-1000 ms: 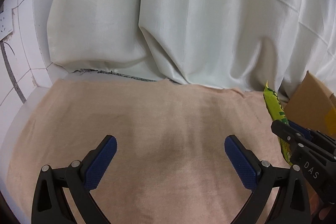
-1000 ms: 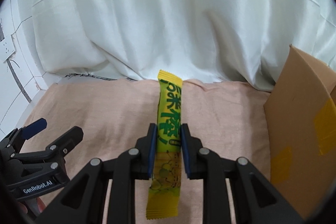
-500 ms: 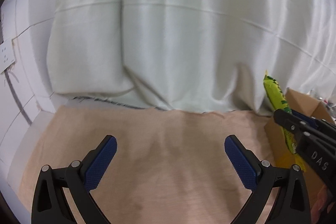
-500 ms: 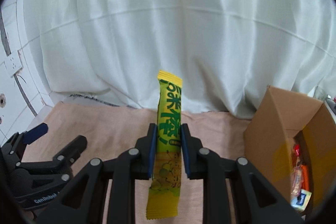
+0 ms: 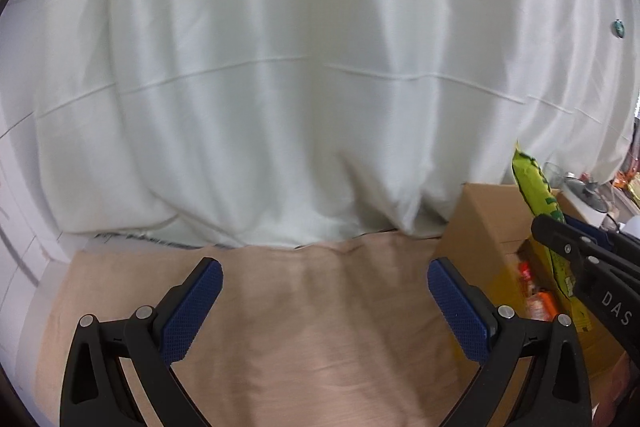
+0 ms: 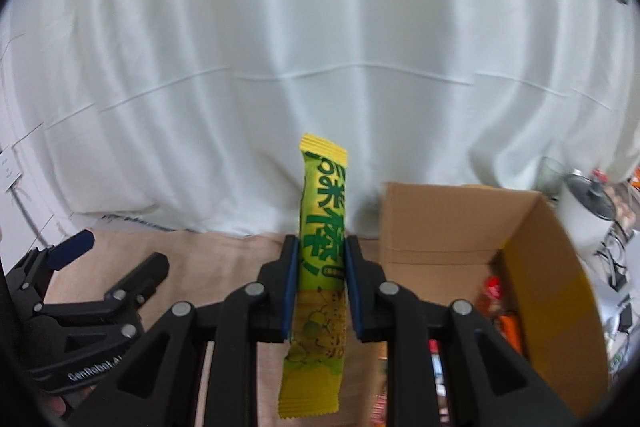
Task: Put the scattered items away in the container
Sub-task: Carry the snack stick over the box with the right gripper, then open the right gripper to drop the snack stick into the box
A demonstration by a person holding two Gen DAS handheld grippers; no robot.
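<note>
1. right gripper (image 6: pixel 321 283): fingers nearly closed, clamped on the yellow-green snack packet (image 6: pixel 322 251); packet stands upright between the blue pads, top end above the fingertips, crimped bottom end hanging below them; grip looks unchanged from a second ago, same spot on the packet
2. left gripper (image 5: pixel 325 301): fingers wide apart, nothing between them; only the peach cloth (image 5: pixel 304 327) on the tabletop shows in the gap; same spread as a second ago
3. cardboard box (image 6: pixel 448 223): a second ago the right wrist view showed just one flap at the right edge; now the open top is visible to the right of the packet, with orange and red packets (image 6: pixel 510 323) lying inside; yellow tape band on its right-hand wall
4. packet is not in the box; it is held in the air just left of the box's near-left corner, off the cloth
5. left wrist view: box went from a sliver at the right edge to a full corner with contents visible; right gripper and packet sit in front of the box opening in that view
6. both views now show much more white curtain (image 5: pixel 280 87) and less cloth than a second ago; both cameras sit higher; frames slightly motion-blurred
7. left gripper appears at lower left of the right wrist view, above the cloth, well apart from the packet
</note>
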